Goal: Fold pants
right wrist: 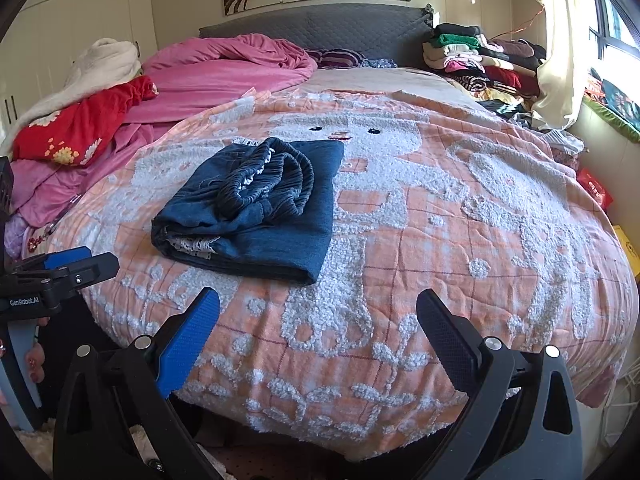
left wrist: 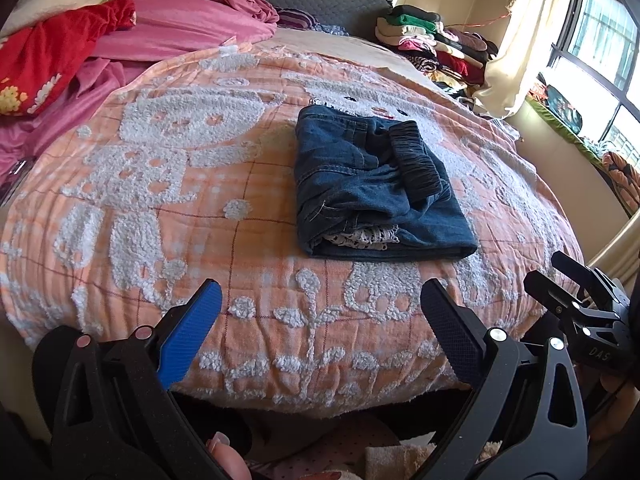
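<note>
Denim pants [left wrist: 376,184] folded, beyond both splayed grippers' fingers [left wrist: 450,328]

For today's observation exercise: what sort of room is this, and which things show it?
Most likely a home bedroom: a grey quilted headboard, an orange checked bedspread under folded dark blue denim pants, and stacked folded clothes beside the window.

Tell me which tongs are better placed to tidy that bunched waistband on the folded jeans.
Probably the left tongs: the folded jeans lie almost straight ahead of them. From the right tongs the jeans sit off to the left. Both are open and empty.
</note>
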Demonstrator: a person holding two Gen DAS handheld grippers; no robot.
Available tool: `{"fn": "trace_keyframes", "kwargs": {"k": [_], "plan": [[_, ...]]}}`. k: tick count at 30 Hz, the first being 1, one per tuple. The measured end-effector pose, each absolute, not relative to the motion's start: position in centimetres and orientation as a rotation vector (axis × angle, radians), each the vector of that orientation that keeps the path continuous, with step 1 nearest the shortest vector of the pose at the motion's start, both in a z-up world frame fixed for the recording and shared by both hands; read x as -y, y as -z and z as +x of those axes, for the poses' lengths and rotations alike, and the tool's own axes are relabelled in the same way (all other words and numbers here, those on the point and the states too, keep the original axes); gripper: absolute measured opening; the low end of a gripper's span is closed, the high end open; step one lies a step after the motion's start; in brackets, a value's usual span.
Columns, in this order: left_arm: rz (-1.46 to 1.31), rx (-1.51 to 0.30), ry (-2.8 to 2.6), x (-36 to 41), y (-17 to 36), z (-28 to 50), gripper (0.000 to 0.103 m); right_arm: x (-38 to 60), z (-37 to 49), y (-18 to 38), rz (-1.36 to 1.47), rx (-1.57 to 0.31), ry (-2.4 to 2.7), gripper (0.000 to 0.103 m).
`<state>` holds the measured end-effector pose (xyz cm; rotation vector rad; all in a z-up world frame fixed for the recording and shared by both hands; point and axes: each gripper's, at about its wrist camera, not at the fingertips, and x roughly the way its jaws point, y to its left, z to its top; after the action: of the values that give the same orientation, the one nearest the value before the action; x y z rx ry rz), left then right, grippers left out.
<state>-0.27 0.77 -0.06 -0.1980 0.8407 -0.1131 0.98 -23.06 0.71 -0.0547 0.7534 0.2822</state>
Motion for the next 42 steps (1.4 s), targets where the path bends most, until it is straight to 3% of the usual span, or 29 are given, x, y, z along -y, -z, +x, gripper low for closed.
{"fn": "trace_keyframes", "kwargs": {"k": [42], "plan": [[-0.191, -0.84, 0.112, -0.53, -0.13, -0.33, 0.093, 23.34, 0.97, -0.81, -0.043, -0.752, -0.27, 0.098]]}}
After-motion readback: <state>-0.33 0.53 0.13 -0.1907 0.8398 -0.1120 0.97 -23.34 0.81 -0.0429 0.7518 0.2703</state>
